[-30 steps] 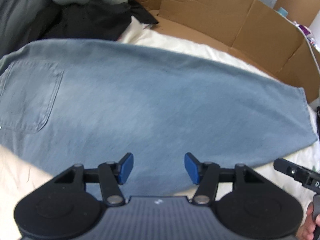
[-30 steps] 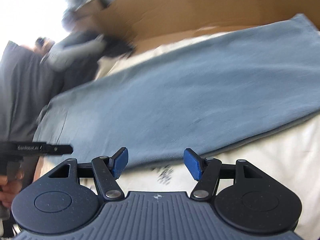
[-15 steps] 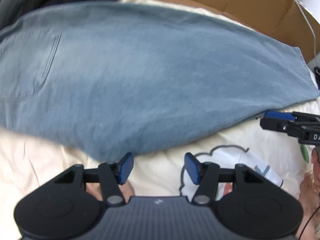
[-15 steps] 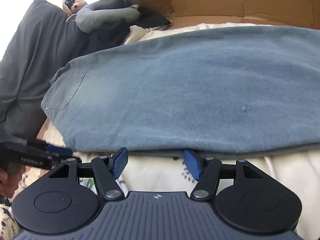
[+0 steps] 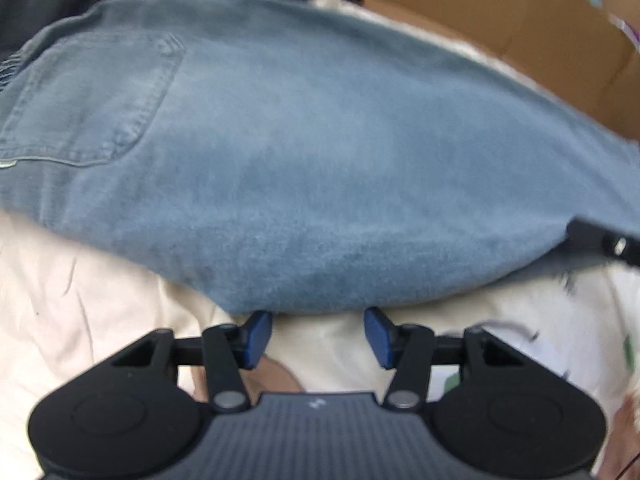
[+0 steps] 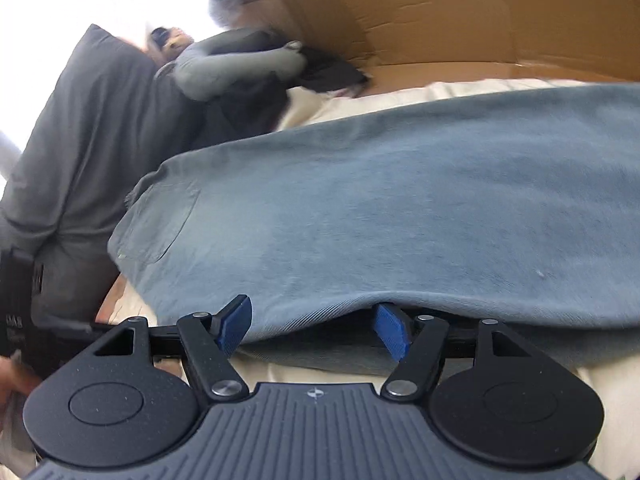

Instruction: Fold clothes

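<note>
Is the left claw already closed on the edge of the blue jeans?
No: in the left wrist view the left claw stands open just short of the jeans' near edge, with only the cream sheet between its pads.

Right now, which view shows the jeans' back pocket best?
The left wrist view: the back pocket on the jeans is large there, with its stitched outline readable. The right wrist view shows the same pocket smaller, at an oblique angle, with fainter stitching.
</note>
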`<state>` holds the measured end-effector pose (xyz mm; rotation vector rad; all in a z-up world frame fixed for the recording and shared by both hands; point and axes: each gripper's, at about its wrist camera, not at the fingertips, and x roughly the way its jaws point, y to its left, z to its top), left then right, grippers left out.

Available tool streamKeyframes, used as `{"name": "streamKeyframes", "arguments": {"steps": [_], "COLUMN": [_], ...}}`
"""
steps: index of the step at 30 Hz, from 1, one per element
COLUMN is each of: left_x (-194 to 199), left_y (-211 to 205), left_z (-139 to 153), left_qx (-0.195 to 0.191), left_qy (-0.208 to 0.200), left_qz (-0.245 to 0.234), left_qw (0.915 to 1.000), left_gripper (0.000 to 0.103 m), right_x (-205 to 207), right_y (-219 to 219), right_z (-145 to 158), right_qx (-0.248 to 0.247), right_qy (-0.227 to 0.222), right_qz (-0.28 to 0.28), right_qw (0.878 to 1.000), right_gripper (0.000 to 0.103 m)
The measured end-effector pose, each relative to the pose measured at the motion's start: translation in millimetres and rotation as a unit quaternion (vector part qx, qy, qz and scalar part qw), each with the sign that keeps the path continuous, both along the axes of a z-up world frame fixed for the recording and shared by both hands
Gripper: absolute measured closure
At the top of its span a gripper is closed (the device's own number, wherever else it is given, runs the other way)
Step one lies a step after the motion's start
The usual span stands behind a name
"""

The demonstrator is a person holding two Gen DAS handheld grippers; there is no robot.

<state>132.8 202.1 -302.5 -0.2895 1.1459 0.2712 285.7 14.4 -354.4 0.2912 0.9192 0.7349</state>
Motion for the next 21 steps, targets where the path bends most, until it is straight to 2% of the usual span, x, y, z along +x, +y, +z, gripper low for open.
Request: {"name": "streamKeyframes", "arguments": {"steps": [4, 9, 16, 21], "left_x": [-0.7, 1.6, 5.2, 1.7], "left_y": [1.7, 6.3, 19.3, 35.3], "left_z": [6.4, 24.0, 22.1, 18.2], "left_qx": [0.012, 0.02, 0.034, 0.023], "left_qy": [-0.014, -0.053, -0.08, -0.088], "left_qz": [-0.003, 0.01, 0.03, 0.057], "left_qw": [0.9998, 0.9983, 0.9957, 0.9942], "left_gripper": [0.051, 0.052, 0.052, 0.05], "right_x": [-1.9, -7.2, -9.5, -13.0], "right_y": [17.5, 47.8, 93.9, 120.7], "right_z": [-3.2, -4.4, -8.9, -7.9], "right_qx": [-0.015, -0.043, -0.076, -0.093], "right_qy": [-0.005, -0.029, -0.045, -0.059], "right_qz": [0.04, 0.111, 0.182, 0.225], "right_qw": [0.999, 0.992, 0.979, 0.968], "right_gripper": [0.03, 0.03, 0.03, 0.03]}}
